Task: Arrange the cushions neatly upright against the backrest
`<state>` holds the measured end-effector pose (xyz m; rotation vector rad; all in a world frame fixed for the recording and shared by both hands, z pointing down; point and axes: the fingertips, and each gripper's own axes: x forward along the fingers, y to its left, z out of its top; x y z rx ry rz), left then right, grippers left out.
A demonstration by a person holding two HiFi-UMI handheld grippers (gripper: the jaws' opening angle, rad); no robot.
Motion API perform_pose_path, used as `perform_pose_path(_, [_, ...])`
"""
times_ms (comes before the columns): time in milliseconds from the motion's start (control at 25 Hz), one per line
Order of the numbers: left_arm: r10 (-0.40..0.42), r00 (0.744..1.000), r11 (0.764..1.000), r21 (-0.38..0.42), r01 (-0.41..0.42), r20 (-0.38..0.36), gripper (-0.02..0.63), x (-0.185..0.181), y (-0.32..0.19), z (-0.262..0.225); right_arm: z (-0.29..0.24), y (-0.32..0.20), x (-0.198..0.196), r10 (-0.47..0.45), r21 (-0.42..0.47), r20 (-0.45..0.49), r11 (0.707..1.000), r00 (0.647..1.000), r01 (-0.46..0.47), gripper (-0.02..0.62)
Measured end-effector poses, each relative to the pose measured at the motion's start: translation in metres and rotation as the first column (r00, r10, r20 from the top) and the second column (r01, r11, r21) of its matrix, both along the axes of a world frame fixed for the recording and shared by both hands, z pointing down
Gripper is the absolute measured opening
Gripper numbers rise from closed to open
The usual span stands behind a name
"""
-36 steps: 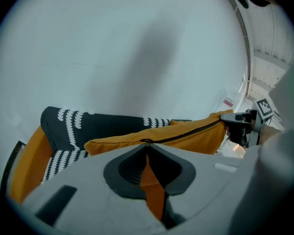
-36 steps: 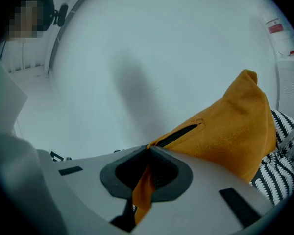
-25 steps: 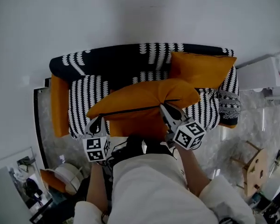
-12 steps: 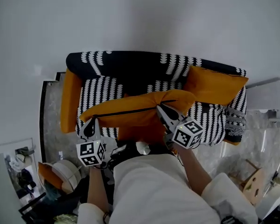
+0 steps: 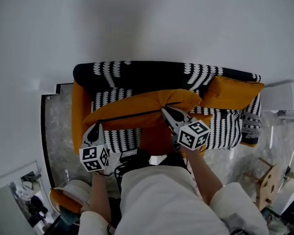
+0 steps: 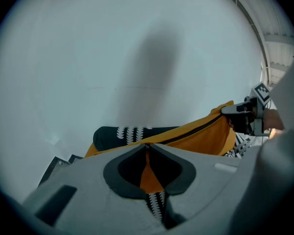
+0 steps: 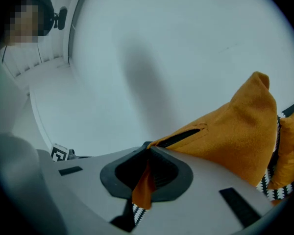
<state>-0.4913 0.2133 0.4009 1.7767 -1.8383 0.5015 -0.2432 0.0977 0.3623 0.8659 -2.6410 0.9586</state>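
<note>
Pinching only thin cushion edge in left gripper and right gripper fingers; may slip, flop flat before backrest.

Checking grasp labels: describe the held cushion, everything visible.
The cushion is orange, soft fabric, with a dark zip line along its near edge. It lies lengthwise, roughly level, above the sofa. The left gripper pinches its left corner, the right gripper its fabric near the zip's right end.
</note>
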Motion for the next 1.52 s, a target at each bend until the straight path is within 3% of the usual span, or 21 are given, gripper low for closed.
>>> perform_pose_path(240, [0.048,0.999,0.997,-0.062,-0.049,-0.022,0.032,-0.087,-0.041,0.050,0.062,-0.029,-0.084,-0.010,-0.047,-0.098,0.999,0.995,0.005,0.026])
perform_pose_path(480, [0.085,0.996,0.989,-0.118,-0.087,-0.019,0.031,-0.144,-0.077,0.110,0.135,-0.050,-0.136,0.000,-0.125,-0.161,0.992,0.987,-0.020,0.026])
perform_pose_path(760, [0.112,0.993,0.976,-0.182,-0.117,-0.036,0.032,-0.171,-0.089,0.169,0.207,-0.061,-0.160,0.056,-0.228,-0.200,0.968,0.978,-0.102,0.026])
perform_pose_path(920, [0.112,0.992,0.980,-0.160,-0.121,-0.063,0.031,-0.179,-0.104,0.157,0.201,-0.070,-0.167,0.089,-0.243,-0.236,0.959,0.968,-0.147,0.026])
perform_pose_path(1040, [0.078,0.992,0.985,-0.147,-0.091,-0.096,0.031,-0.181,-0.113,0.138,0.190,-0.070,-0.165,0.123,-0.299,-0.235,0.935,0.964,-0.192,0.026])
perform_pose_path(1160, [0.070,0.992,0.980,-0.178,-0.087,-0.101,0.031,-0.186,-0.125,0.140,0.196,-0.073,-0.166,0.132,-0.332,-0.239,0.920,0.962,-0.209,0.026])
perform_pose_path(1360, [0.042,0.996,0.974,-0.220,-0.058,-0.074,0.031,-0.205,-0.154,0.169,0.216,-0.112,-0.184,0.133,-0.294,-0.249,0.933,0.959,-0.206,0.028])
perform_pose_path(1480, [0.006,0.998,0.972,-0.234,-0.020,-0.058,0.032,-0.218,-0.178,0.185,0.203,-0.147,-0.193,0.170,-0.156,-0.247,0.965,0.954,-0.213,0.087])
perform_pose_path(1520, [-0.002,0.999,0.970,-0.243,-0.011,-0.054,0.034,-0.221,-0.185,0.191,0.193,-0.156,-0.194,0.177,-0.096,-0.242,0.974,0.954,-0.205,0.140])
